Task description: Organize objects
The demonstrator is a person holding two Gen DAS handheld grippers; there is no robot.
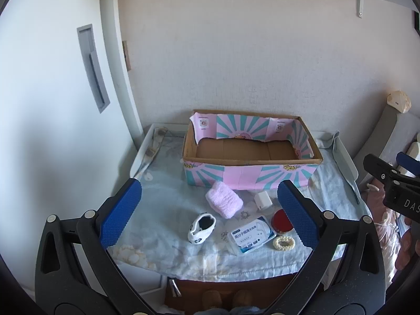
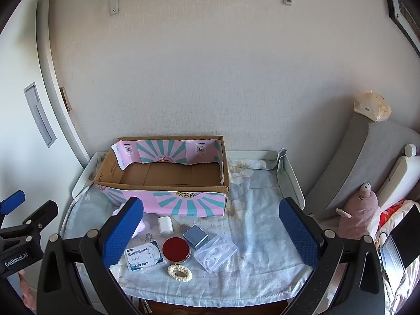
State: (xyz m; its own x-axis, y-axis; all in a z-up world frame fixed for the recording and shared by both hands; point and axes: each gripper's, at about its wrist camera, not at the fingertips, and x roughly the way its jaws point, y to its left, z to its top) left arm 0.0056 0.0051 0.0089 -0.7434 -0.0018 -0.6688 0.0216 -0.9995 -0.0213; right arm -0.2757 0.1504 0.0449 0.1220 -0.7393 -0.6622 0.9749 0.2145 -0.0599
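Both tongs (image 1: 210, 210) (image 2: 211, 232) gape empty; left pad (image 2: 123, 232) half-hides the pink towel (image 1: 224, 199).

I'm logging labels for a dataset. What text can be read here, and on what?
"GenRobot.AI": on the left gripper body.
"DAS", cut off at the frame edge: on the right gripper body.
Floss box: Chinese print, too blurred to quote.
Carton: print on its flap and stickers, unreadable.

Table (image 2: 294, 183), cloth (image 2: 257, 210), box (image 2: 183, 202) (perhaps cardboard), clutter.
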